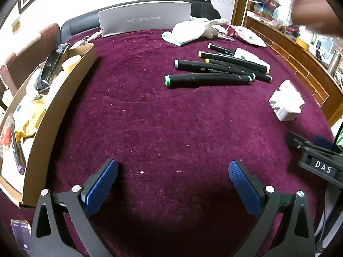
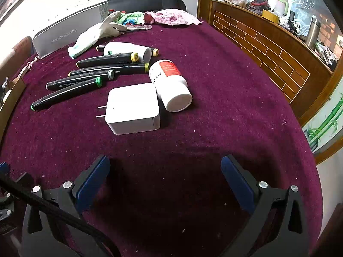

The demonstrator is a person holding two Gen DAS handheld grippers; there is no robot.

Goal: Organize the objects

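Note:
Several black markers [image 1: 208,79] lie side by side on the maroon cloth table [image 1: 150,117], far ahead and right of my left gripper [image 1: 173,172], which is open and empty. In the right wrist view the markers [image 2: 70,91] lie left of a white plug adapter [image 2: 133,108] and a white bottle with a red label [image 2: 171,83]. A second white bottle [image 2: 126,50] lies behind the markers. My right gripper [image 2: 165,167] is open and empty, low over the cloth in front of the adapter. The adapter also shows in the left wrist view [image 1: 286,102].
A cardboard box [image 1: 64,98] full of packets stands along the left edge. A grey box lettered "red dragonfly" [image 1: 145,19], a white glove [image 1: 193,31] and a pink cloth [image 2: 171,17] lie at the back. A wooden counter [image 2: 268,49] runs along the right.

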